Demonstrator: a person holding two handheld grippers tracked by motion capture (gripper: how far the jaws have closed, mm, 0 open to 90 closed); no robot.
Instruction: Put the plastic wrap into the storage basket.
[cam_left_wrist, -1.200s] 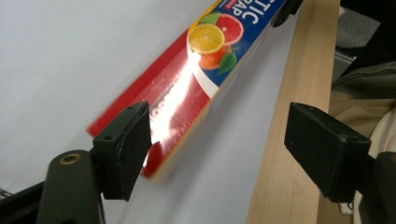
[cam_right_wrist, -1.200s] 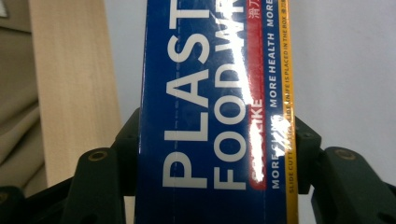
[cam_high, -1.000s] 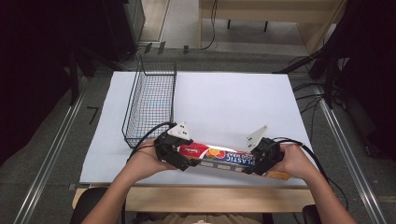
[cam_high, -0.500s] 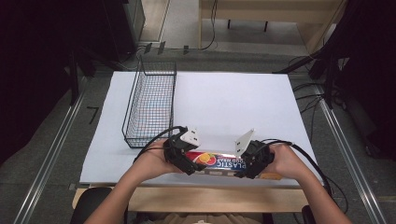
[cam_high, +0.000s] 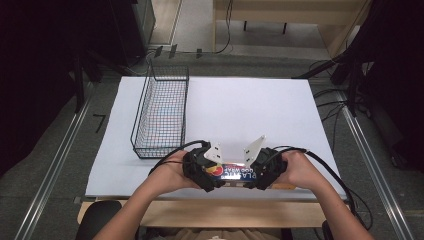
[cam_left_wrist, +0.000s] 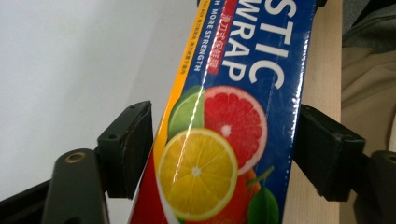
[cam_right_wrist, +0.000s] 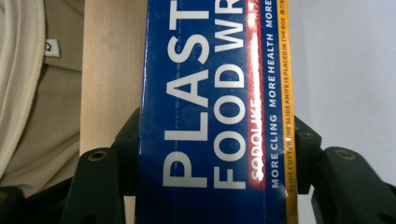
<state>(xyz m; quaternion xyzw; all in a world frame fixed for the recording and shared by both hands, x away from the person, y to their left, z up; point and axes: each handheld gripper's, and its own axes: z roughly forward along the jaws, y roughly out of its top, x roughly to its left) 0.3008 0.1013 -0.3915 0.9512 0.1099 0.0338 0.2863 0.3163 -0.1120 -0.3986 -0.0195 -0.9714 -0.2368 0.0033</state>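
A long blue plastic food wrap box (cam_high: 234, 173), printed with citrus fruit, lies along the table's front edge. My left gripper (cam_high: 216, 175) has just been closing its jaws on the box's fruit end (cam_left_wrist: 243, 70), and both pads (cam_left_wrist: 130, 149) now touch its sides. My right gripper (cam_high: 254, 175) is shut on the lettered part (cam_right_wrist: 205, 70), with a pad (cam_right_wrist: 306, 154) pressed against each long side. The two grippers sit close together, facing each other over the middle of the box.
A black wire basket (cam_high: 160, 149) stands at the left of the white table sheet (cam_high: 260, 110), just beyond my left hand. The wooden table edge (cam_high: 210, 207) runs right under the box. Cables trail from both grippers.
Both hands slid toward each other along the box, which shifted a little toward the front edge. The left jaws narrowed from wide open onto the box. The right grip stayed shut.
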